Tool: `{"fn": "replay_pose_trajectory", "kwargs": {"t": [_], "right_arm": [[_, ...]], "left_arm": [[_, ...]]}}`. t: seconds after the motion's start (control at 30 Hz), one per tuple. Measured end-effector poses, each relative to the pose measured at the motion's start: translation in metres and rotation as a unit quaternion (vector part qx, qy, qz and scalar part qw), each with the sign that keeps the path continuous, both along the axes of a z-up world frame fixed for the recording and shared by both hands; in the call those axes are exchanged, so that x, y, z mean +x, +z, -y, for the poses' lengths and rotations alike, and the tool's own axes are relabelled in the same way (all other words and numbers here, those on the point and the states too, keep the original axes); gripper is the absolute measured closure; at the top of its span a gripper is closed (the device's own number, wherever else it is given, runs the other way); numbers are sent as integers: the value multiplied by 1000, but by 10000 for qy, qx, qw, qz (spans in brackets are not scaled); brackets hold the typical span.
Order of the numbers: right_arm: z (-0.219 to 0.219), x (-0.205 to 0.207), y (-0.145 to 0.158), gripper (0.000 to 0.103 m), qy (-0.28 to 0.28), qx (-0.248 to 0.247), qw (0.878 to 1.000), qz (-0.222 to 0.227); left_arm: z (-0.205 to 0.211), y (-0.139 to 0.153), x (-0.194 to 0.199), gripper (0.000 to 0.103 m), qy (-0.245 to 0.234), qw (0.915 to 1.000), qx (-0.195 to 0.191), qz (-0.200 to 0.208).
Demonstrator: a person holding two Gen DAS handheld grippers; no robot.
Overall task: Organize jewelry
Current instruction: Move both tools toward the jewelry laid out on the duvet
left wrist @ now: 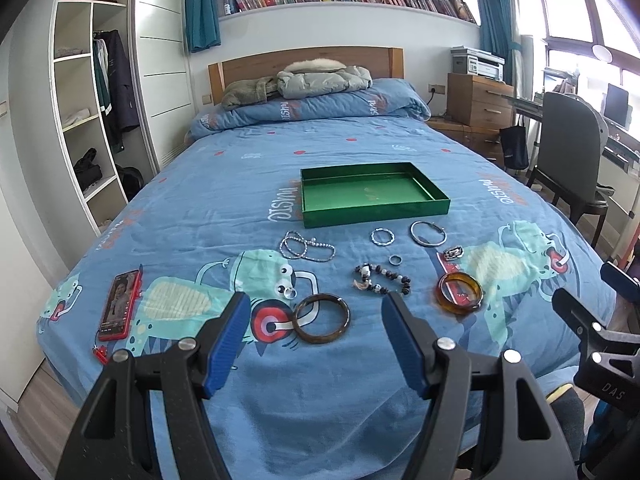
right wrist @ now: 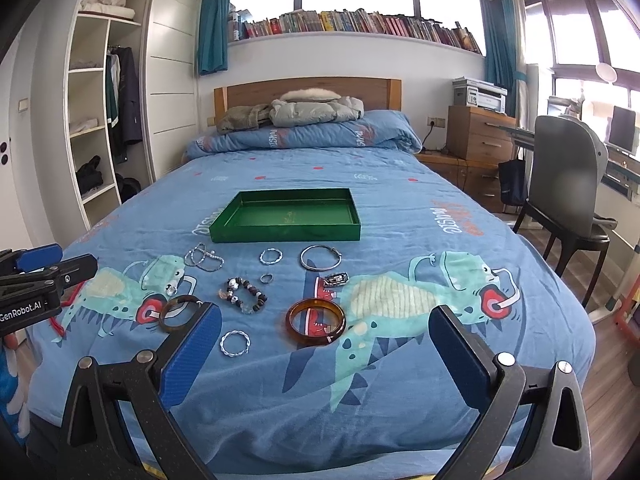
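An empty green tray lies mid-bed. In front of it on the blue cover lie a silver necklace, a silver bangle, a beaded bracelet and a small ring. My left gripper is open above the bed's near edge, just short of a dark brown bangle. My right gripper is open too, its jaws spread either side of an amber bangle. A twisted silver bracelet lies by its left finger. Neither gripper holds anything.
A red phone lies on the bed at the left. A wardrobe stands to the left. A chair and desk stand to the right. Folded coats sit on the pillow.
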State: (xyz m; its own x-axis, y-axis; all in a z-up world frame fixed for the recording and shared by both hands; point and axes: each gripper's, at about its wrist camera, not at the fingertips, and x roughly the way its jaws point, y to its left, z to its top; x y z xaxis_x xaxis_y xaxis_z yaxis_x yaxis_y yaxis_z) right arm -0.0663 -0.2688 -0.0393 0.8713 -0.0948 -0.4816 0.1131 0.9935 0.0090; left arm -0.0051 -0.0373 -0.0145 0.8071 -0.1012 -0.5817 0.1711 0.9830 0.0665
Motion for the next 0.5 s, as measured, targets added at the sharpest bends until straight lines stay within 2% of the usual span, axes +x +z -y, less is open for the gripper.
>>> {"fn": "replay_pose_trajectory", "kwargs": {"t": [0.1,0.5], "right_arm": [[4,1,1,7,10,-26,10000,-19],[15,5,2,10,110,-84,9999,-87]], "left_arm": [[5,-1,1,37,-9,10000,6,-32],[21,-6,7,37,-68,9998,-77,-171]]}}
